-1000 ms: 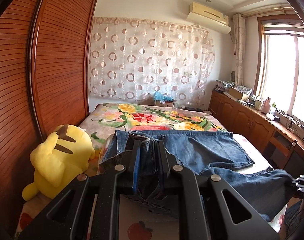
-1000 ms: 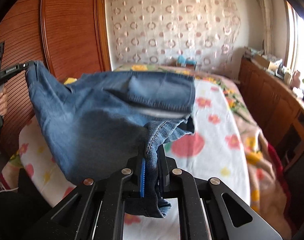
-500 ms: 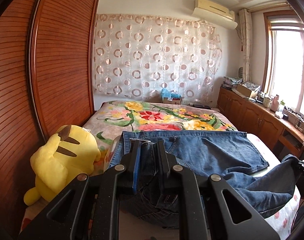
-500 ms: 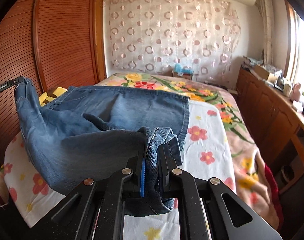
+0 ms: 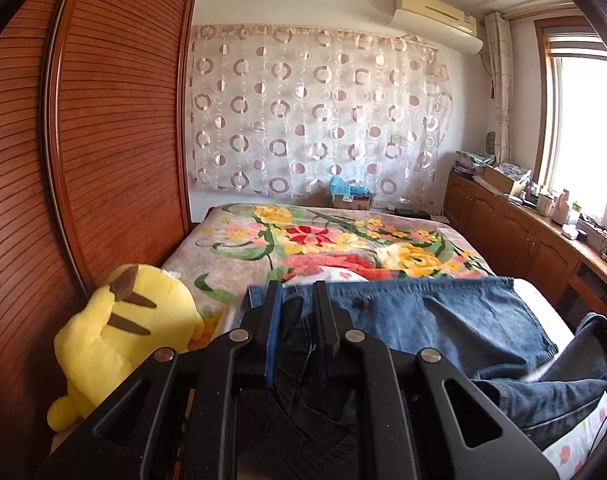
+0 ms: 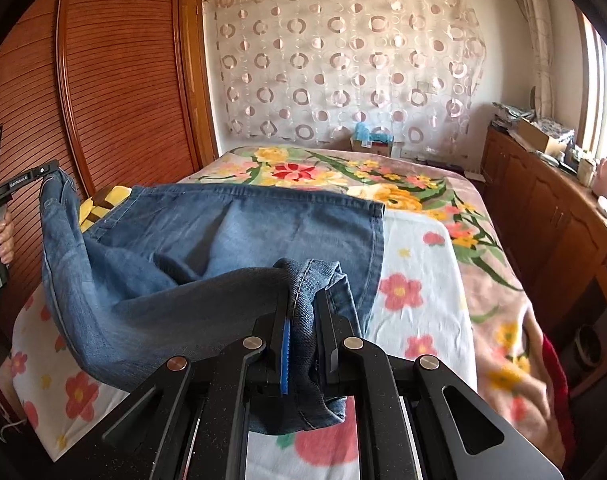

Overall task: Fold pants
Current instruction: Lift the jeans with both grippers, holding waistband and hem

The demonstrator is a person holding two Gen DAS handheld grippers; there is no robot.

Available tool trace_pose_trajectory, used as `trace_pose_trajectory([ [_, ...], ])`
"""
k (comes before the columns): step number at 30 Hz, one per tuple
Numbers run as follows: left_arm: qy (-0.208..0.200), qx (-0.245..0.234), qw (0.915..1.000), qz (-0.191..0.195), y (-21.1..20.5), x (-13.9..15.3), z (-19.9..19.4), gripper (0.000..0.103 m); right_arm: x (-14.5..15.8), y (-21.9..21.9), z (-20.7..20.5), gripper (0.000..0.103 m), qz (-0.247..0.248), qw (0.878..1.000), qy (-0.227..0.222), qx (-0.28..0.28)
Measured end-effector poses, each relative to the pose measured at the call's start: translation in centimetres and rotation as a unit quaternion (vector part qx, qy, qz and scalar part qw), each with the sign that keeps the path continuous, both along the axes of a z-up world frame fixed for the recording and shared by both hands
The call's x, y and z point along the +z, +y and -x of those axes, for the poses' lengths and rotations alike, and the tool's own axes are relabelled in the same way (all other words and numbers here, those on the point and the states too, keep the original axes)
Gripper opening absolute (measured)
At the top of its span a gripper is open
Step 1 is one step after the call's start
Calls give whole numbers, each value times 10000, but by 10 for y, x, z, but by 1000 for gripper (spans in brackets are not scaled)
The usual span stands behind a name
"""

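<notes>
A: Where are the jeans (image 6: 231, 240)?

B: Half on the bed (image 6: 423, 304). The far part lies flat at twelve o'clock from the right tongs (image 6: 301, 320); the near edge hangs lifted between both hands.

A: And the tongs?

B: Both clamped on denim. The right tongs pinch a stitched hem; the left tongs (image 5: 295, 320), just tightened, pinch the other end, out at nine o'clock in the right view.

A: Long axis?

B: The held edge runs nine to three, so I judge both hands carry it toward twelve together; neither looks nearer.
</notes>
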State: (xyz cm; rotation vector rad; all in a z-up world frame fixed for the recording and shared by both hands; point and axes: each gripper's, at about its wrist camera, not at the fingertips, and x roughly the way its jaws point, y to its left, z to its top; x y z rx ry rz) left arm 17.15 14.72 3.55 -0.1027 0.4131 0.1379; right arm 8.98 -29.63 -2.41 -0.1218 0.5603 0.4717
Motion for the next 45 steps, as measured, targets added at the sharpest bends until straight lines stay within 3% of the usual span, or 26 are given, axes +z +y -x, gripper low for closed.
trace_pose_trajectory([
  [1, -19, 33, 10000, -19, 2, 2, -4, 8, 2, 1, -5, 9, -8, 10000, 3, 11],
  [6, 55, -59, 10000, -3, 9, 6, -27, 6, 10, 11, -24, 9, -18, 9999, 42, 101],
  [10, 228, -192, 9996, -15, 7, -5, -25, 6, -6, 21, -30, 9, 282, 9994, 166, 94],
  [12, 394, -221, 9990, -39, 6, -14, -24, 13, -12, 19, -32, 9, 278, 9993, 260, 54],
  [14, 569, -356, 9977, 85, 9, -24, -26, 35, -16, 17, -33, 9, 258, 9991, 346, 3],
  [16, 754, -432, 9960, 227, 12, -32, -33, 47, -20, 17, -36, 9, 245, 9987, 434, -30],
  [21, 1172, -692, 9901, 356, 8, -41, -55, 47, -18, 21, -40, 9, 300, 9983, 491, -50],
  [28, 1928, -1113, 9739, 448, -7, -68, -91, 48, -20, 20, -41, 9, 335, 9982, 492, -30],
  [29, 2061, -1147, 9707, 465, -8, -75, -95, 52, -21, 19, -41, 9, 337, 9982, 497, -25],
  [34, 2473, -1155, 9616, 279, -17, -99, -94, 56, -24, 17, -40, 9, 348, 9981, 513, -17],
  [40, 2500, -1060, 9623, 142, -19, -105, -88, 56, -28, 16, -41, 9, 361, 9978, 554, -20],
  [42, 2419, -1108, 9639, 43, -22, -102, -86, 47, -27, 17, -40, 9, 360, 9979, 544, -9],
  [44, 2369, -1202, 9640, -65, -27, -99, -82, 24, -25, 16, -39, 9, 332, 9980, 542, 21],
  [45, 2359, -1255, 9636, -77, -28, -98, -82, 19, -24, 16, -38, 9, 325, 9980, 541, 30],
])
